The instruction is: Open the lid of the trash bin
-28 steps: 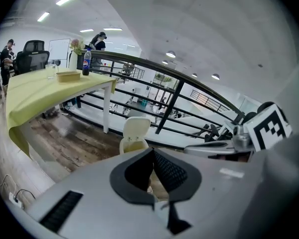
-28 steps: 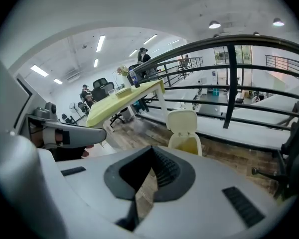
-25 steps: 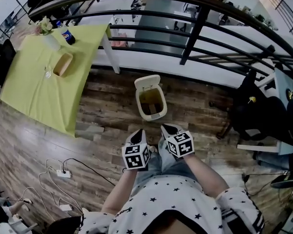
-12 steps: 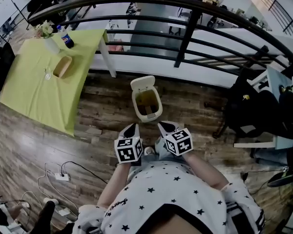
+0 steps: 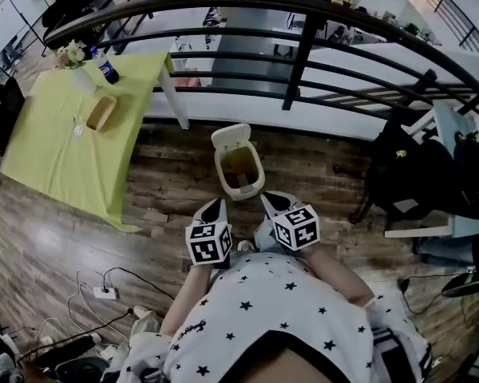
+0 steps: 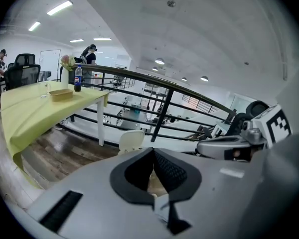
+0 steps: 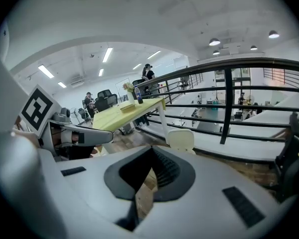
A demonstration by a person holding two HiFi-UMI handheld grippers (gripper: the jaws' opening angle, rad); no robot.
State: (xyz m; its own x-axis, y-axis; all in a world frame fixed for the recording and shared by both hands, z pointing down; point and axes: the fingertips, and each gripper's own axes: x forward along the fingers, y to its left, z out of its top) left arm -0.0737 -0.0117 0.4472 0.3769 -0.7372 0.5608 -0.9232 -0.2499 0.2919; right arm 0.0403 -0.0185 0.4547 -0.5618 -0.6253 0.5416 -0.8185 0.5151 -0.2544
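Both grippers empty, bin right in front with its lid up

From my end the left gripper [image 5: 215, 208] and the right gripper [image 5: 273, 203] hang side by side, each with its jaws pressed together at the tips and nothing between them. The cream plastic trash bin [image 5: 260, 175] stands just ahead of them, lined up with the gap between the pair, and its lid [image 5: 230, 136] is tipped up on the far edge. There's a strip of bare wood-plank floor [image 5: 176, 182] between the jaw tips and the bin's near rim. Past the bin the room ends at a white ledge [image 5: 247, 110] under the black metal railing [image 5: 303, 50]. The yellow-green clothed table [image 5: 64, 142] has its corner ahead-left of the left gripper, and a dark chair [image 5: 415, 174] sits off to the right of the right one.
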